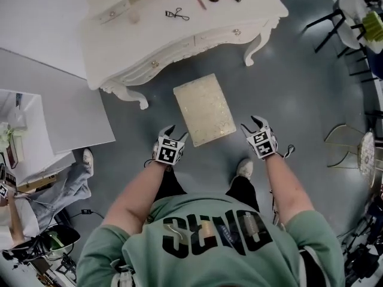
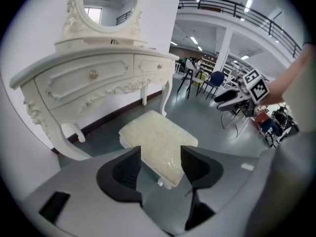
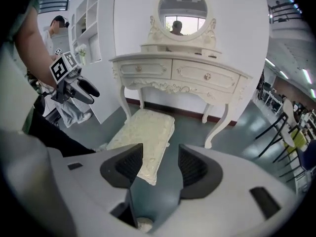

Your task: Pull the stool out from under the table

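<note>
The cream padded stool [image 1: 204, 108] stands on the grey floor in front of the white dressing table [image 1: 251, 8], clear of its legs. My left gripper [image 1: 177, 133] hovers just off the stool's near left corner, open and empty. Near the right corner, my right gripper [image 1: 251, 123] is likewise open and holds nothing. In the left gripper view the stool [image 2: 158, 142] lies below and beyond the left gripper [image 2: 161, 164], apart from it. In the right gripper view the stool [image 3: 143, 132] sits ahead of the right gripper [image 3: 160, 167], with floor showing between the jaws.
Small cosmetic tools [image 1: 177, 14] lie on the table top. A round mirror [image 3: 183, 9] rises behind it. A white shelf unit [image 1: 30, 136] and another person [image 1: 60, 190] are at the left. Black chairs [image 1: 335, 23] and a gold wire seat [image 1: 359, 151] stand at the right.
</note>
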Motion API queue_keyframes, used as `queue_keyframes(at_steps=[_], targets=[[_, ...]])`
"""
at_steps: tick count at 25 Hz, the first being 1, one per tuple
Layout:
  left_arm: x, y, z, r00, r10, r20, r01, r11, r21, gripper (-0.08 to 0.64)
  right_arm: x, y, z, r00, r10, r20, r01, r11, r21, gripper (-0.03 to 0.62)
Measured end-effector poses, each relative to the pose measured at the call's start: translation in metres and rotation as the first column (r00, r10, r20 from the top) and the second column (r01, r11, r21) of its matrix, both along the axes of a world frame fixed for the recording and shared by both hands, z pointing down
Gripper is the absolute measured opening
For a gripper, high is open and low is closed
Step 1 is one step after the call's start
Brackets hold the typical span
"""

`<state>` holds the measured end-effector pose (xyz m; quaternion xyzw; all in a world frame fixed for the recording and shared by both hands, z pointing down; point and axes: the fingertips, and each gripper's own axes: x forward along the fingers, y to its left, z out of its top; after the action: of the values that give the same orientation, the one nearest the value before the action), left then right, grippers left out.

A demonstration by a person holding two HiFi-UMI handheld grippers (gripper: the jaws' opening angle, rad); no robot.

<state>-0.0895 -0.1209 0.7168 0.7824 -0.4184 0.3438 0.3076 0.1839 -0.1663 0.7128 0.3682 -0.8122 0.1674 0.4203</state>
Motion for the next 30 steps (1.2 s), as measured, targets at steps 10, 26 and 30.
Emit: queue_keyframes(at_steps=[10,26,30], targets=[[0.017,-0.058,-0.208,0.994,0.051,-0.098,-0.024,0.964,0.266,0.219,0.000,-0.027,-0.185,0.989,0.037,0.145,-0.065,0.979,0.195,0.172],[0.035,-0.085,-0.488,0.920,0.199,-0.338,0.065,0.772,0.632,0.098,-0.004,-0.057,-0.454,0.886,-0.026,0.463,-0.217,0.858,0.465,0.025],[0.033,-0.080,-0.531,0.900,0.226,-0.373,0.101,0.724,0.682,0.045,-0.009,-0.055,-0.491,0.866,-0.055,0.496,-0.228,0.840,0.492,0.002]])
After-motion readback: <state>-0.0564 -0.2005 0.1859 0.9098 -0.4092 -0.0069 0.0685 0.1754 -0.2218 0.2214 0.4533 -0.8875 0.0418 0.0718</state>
